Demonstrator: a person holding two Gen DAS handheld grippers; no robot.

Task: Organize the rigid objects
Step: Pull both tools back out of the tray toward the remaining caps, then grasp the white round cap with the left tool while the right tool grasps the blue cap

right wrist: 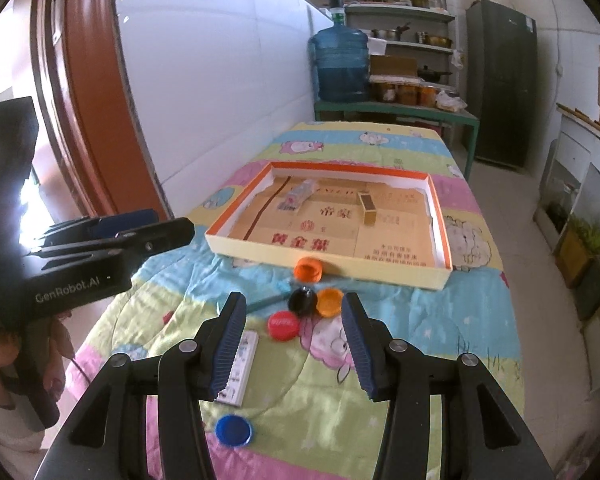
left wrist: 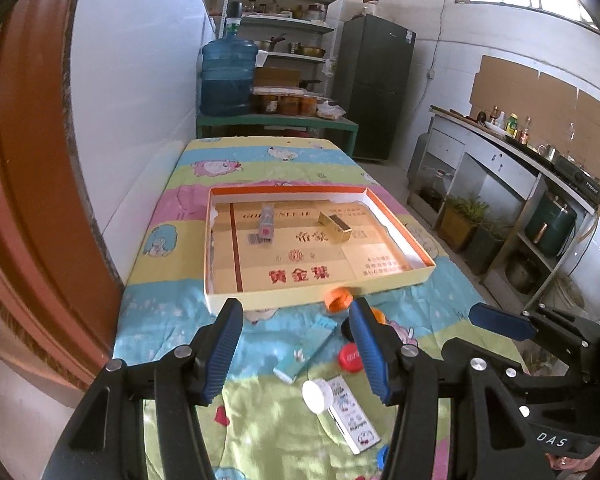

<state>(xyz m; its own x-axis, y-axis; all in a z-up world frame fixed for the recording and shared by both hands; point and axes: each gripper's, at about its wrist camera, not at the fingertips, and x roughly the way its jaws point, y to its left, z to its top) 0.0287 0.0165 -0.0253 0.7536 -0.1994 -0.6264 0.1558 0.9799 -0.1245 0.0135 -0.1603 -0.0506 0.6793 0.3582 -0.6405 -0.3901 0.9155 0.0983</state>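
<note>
Left wrist view: right finger of the left gripper (left wrist: 296, 316) hides part of the bottle caps; a blue plastic cap (left wrist: 382, 458) is barely visible at the near edge. Left gripper spread wide, holding nothing. Right gripper (right wrist: 294, 314) likewise spread and empty.

Shallow orange-rimmed cardboard tray (right wrist: 440, 216) sits mid-table on the cartoon-print cloth (right wrist: 420, 360). Inside: gold rectangular box (right wrist: 367, 208), long axis near–far, and a clear-wrapped small packet (right wrist: 296, 196), angled far-right. Teal flat carton (left wrist: 306, 348) outside, pointing toward the tray. Orange cap (right wrist: 308, 269) touches the tray's near wall.
</note>
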